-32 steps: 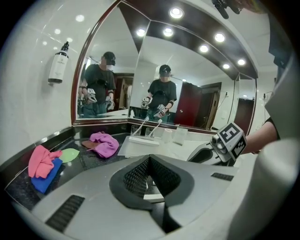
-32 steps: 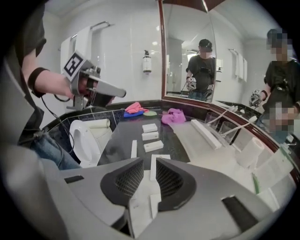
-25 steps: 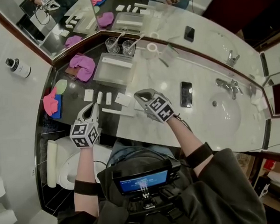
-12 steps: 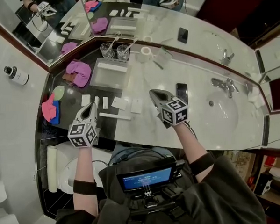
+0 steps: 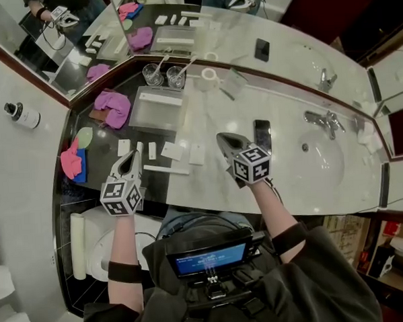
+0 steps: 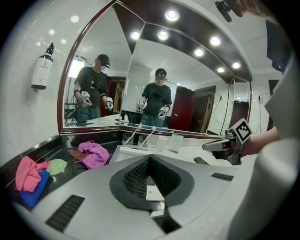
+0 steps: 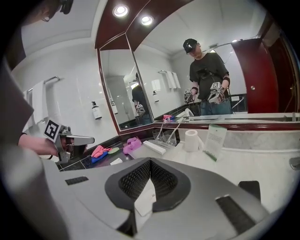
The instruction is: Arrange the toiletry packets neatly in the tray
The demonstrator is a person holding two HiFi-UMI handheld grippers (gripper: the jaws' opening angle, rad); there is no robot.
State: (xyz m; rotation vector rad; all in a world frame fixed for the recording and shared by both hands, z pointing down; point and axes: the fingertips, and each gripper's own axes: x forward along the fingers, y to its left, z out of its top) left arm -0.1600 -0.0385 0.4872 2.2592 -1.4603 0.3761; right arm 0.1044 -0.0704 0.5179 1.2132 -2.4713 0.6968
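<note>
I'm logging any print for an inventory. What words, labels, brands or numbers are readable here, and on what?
Nothing reads clearly enough to quote.
Wall bottle: label too small.
Standing card: green print, too small.
Toiletry packets: faint marks, too small.
Chest screen: white lines on blue, blurred.
Cubes on the left gripper and right gripper: coded squares, no letters.

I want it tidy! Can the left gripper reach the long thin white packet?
Probably yes. The left gripper is close beside the long thin white packet, and nothing lies between them. Its jaws are shut, though, so they would need to open first.
</note>
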